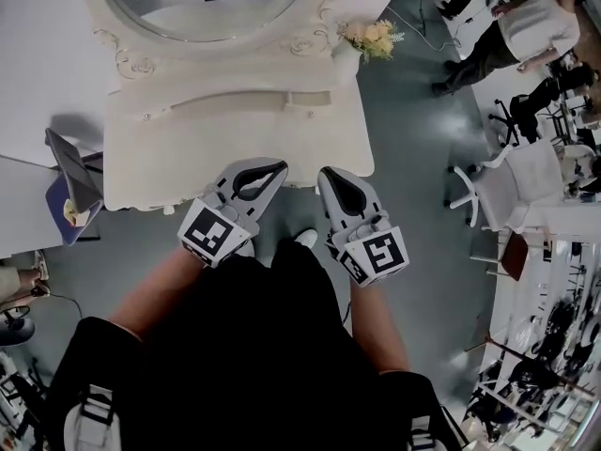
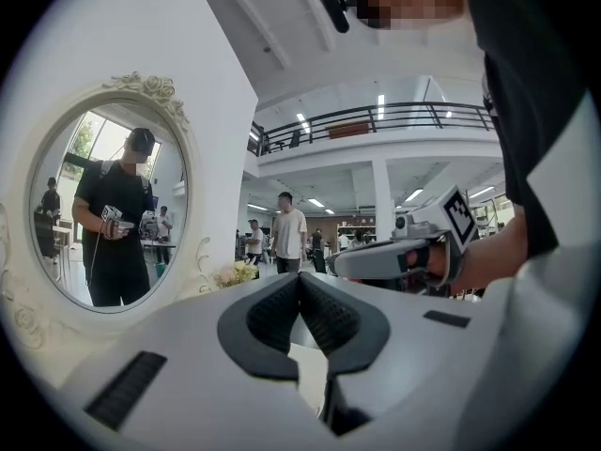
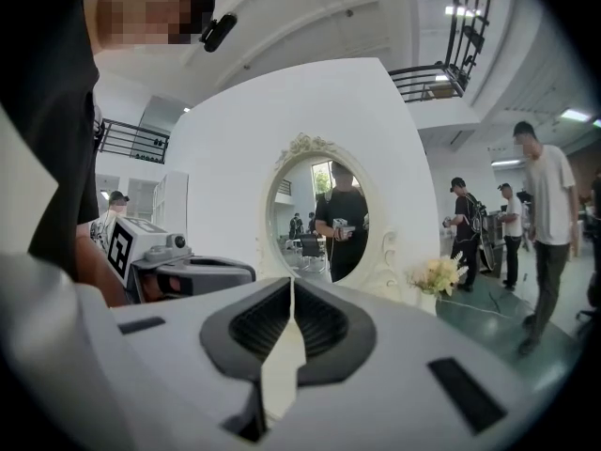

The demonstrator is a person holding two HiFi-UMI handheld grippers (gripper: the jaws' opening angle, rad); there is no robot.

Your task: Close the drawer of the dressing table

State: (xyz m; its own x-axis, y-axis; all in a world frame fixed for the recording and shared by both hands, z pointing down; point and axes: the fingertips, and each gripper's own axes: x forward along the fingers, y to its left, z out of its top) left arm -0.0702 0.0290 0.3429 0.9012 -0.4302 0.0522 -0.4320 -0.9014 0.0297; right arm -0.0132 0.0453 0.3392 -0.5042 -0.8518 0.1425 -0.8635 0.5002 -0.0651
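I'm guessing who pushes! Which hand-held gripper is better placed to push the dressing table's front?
Probably the left. The left hand-held gripper, shut, has its tip by the middle of the dressing table's front edge. The right hand-held gripper, also shut, sits nearer the table's right end. The drawer isn't visible.

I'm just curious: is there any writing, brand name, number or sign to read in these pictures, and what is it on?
No readable words, brands or numbers in any view.
Cubes on the left gripper and right gripper: black-and-white square patterns only, no letters.
Dressing table and mirror: no print visible.
Hall behind, in both gripper views: any signs are too small and blurred to read.
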